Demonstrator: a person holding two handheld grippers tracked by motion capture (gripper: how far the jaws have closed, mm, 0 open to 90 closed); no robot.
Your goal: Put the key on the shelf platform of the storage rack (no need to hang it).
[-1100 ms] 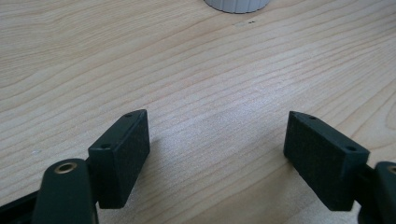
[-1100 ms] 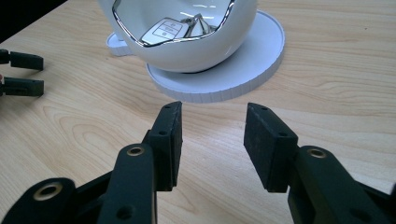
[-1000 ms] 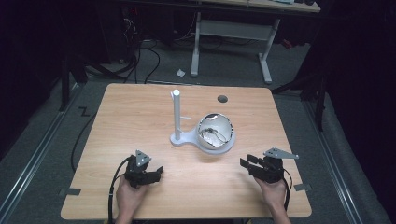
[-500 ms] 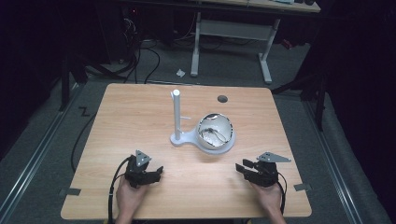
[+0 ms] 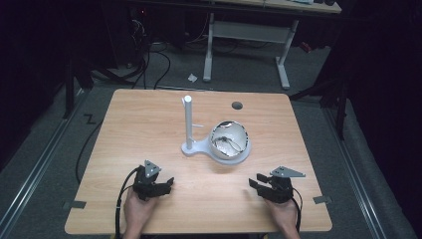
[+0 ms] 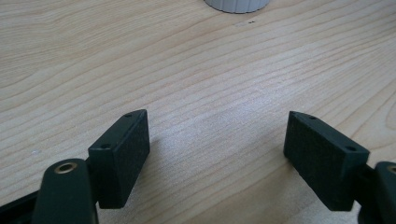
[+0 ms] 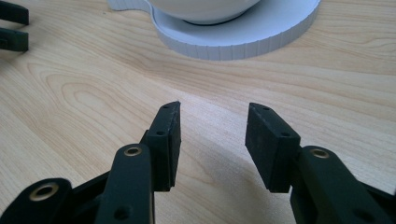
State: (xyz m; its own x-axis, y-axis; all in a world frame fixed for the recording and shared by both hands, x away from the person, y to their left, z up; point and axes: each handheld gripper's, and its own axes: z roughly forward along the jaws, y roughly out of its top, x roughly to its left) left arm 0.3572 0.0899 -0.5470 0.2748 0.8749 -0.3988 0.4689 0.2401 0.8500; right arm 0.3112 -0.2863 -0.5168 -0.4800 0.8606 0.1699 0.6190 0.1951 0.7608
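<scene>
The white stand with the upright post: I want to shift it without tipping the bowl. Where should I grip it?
Probably low on the post of the white stand, jaws level, coming from the person's side. It rises bare and slim, apart from the white bowl on the flat base.

Dim lab: wooden test table [image 5: 149, 124], floor cables [image 5: 149, 64], metal desk frame [image 5: 246, 35].

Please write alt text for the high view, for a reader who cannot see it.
A white stand with an upright post and a bowl on its base sits mid-table. Near the front edge, the left gripper and right gripper rest apart, jaws open and empty.
</scene>
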